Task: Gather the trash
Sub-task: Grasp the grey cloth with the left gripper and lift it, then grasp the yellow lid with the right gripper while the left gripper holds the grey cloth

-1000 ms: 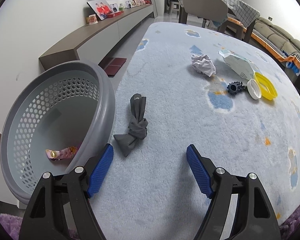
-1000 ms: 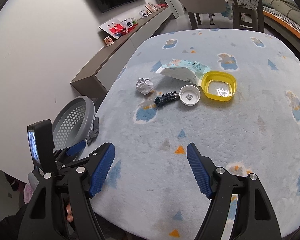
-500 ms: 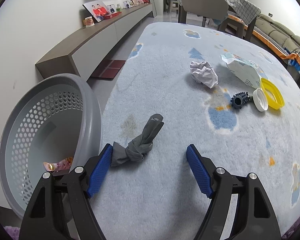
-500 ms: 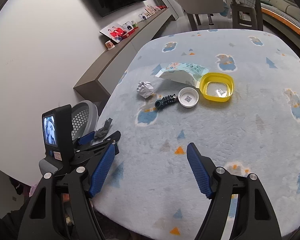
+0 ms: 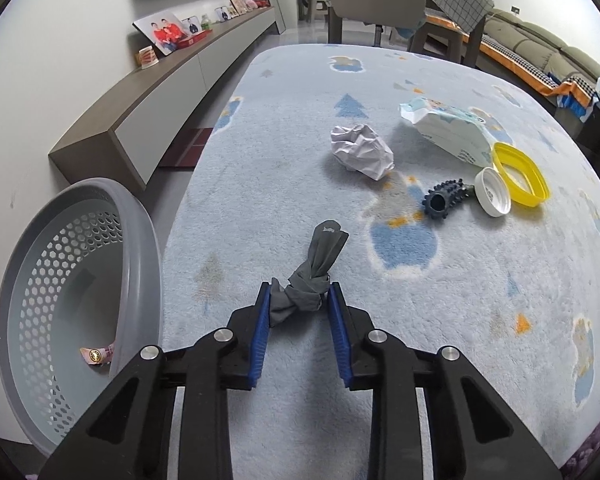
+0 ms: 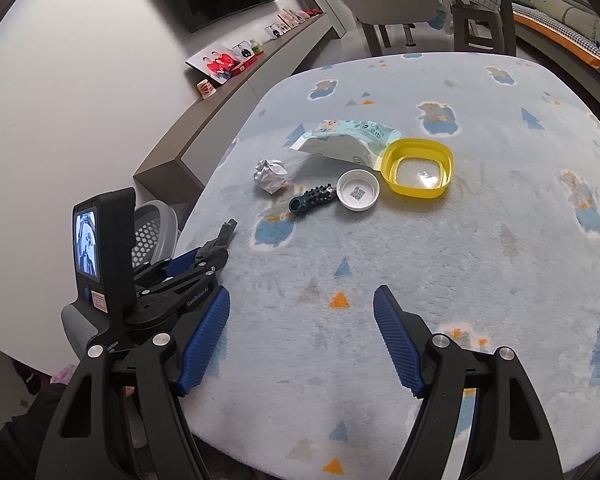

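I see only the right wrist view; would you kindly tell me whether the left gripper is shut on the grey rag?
Observer: Yes. The left gripper is shut on the rag, with both pads against its knot.
Operator: Thank you. Is there anything inside the basket?
Observer: One pink wrapper lies at the bottom of the basket.

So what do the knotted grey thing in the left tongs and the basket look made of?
Knotted grey thing: soft matte fabric, judging by its folds and knot. Basket: probably moulded grey plastic, with a smooth rim and a wall of regular holes.
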